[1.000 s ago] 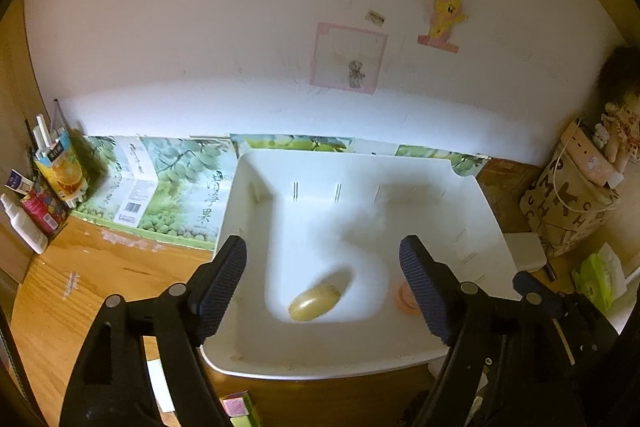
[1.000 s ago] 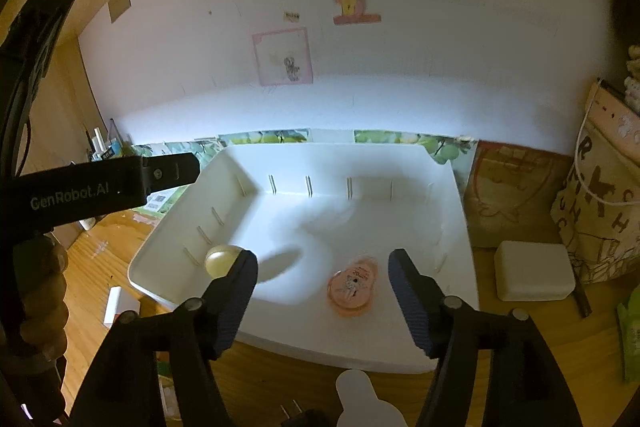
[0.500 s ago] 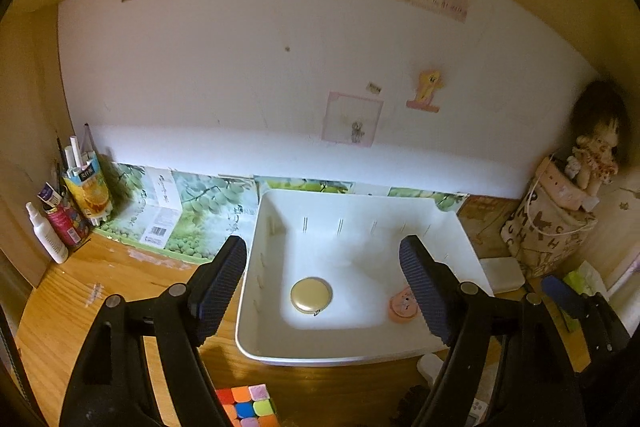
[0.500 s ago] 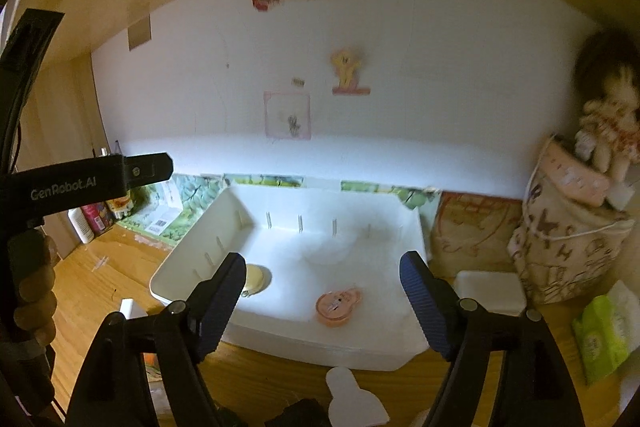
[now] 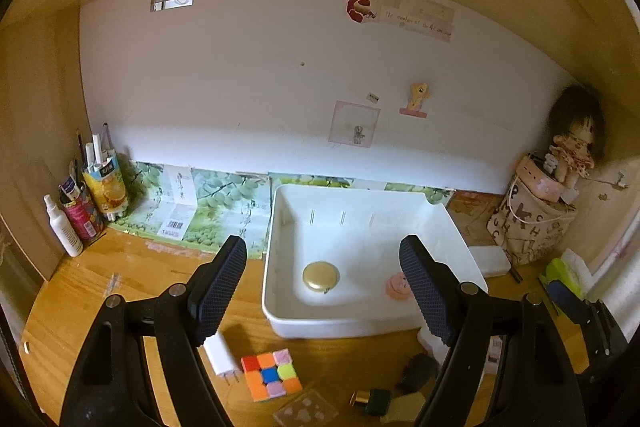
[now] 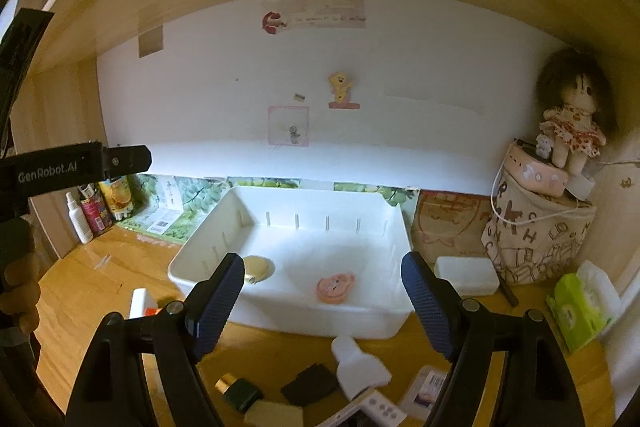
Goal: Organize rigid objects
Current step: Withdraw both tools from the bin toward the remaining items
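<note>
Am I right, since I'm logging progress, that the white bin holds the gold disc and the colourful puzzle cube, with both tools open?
Not quite. The white bin holds the gold disc and a pink disc; the puzzle cube sits on the desk before it, as the left wrist view shows. Both tools are open.

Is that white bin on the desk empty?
No. The white bin holds two things: a gold disc and a pink round piece.

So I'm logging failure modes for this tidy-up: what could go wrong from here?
The small items near the Rubik's cube lie crowded, so the open left gripper may knock neighbours while picking one. The gold round case and pink disc lie loose in the white bin; a dropped item could strike them.
</note>
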`<state>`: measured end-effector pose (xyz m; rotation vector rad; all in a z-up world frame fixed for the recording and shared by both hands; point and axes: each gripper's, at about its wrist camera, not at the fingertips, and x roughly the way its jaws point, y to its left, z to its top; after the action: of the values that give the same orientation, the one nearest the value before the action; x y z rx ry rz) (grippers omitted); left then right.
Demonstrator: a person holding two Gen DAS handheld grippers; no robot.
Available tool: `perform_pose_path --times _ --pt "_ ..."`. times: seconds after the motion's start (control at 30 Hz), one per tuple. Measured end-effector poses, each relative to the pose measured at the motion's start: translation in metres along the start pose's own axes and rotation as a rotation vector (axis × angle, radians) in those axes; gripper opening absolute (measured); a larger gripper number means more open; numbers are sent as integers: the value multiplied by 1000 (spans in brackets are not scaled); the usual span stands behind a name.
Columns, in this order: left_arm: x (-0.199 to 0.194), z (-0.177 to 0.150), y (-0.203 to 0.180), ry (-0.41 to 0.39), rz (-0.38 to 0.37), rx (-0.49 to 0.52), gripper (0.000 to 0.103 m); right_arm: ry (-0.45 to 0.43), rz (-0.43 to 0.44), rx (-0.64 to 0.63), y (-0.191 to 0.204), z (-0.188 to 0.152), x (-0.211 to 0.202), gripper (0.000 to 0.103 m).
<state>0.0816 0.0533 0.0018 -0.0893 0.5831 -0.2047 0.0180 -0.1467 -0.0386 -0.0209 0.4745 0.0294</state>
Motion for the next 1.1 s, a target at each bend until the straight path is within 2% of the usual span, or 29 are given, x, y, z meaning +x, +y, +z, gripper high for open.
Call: perform_pose_path --times 0.3,0.57,0.83,1.1 --pt "-15 -18 24 47 4 -31 82 16 -7 -30 33 -19 -22 81" --pt "-8 -38 41 174 -3 -95 82 50 -4 -49 53 -38 -34 81" --pt "-12 -49 47 208 19 -65 82 92 46 -75 71 -51 -38 81" --pt "-2 -67 47 315 26 -91 82 142 101 -103 73 -57 -33 81"
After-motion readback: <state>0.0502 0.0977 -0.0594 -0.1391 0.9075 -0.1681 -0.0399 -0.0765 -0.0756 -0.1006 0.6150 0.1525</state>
